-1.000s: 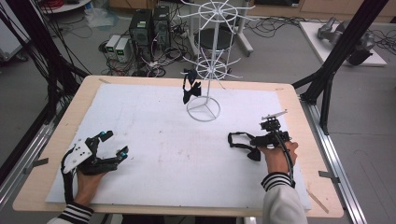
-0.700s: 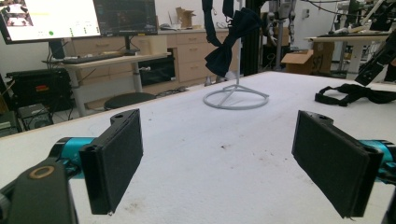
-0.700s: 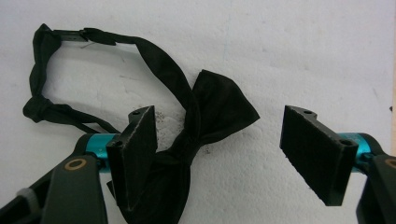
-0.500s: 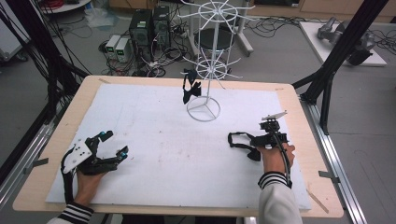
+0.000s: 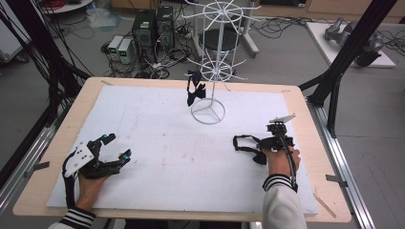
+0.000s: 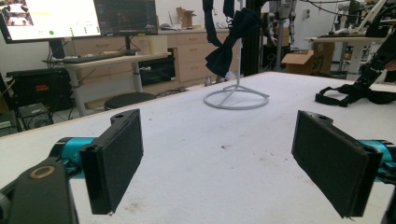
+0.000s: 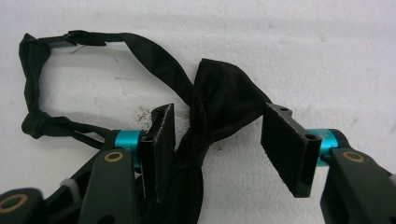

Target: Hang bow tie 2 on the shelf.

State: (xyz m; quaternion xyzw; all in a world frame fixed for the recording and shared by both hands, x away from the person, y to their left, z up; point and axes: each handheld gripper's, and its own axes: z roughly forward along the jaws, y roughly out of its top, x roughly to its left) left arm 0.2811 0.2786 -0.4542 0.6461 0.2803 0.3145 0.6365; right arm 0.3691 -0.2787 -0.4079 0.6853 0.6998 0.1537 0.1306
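A black bow tie (image 5: 244, 143) with its strap looped out lies flat on the white mat (image 5: 181, 157) at the right. My right gripper (image 5: 261, 149) is open and low over it. In the right gripper view the jaws of my right gripper (image 7: 219, 140) straddle the knot of the bow tie (image 7: 226, 95), the left pad (image 7: 161, 140) touching the fabric and the right pad clear of it. A second dark bow tie (image 5: 193, 88) hangs on a white wire stand (image 5: 208, 112). My left gripper (image 5: 118, 147) rests open on the mat at the near left, holding nothing.
The wire stand (image 6: 236, 99) sits at the mat's far middle, its upper arms spreading wide. The wooden table edge (image 5: 47, 191) frames the mat. Black frame posts, computers and cables stand on the floor beyond the table.
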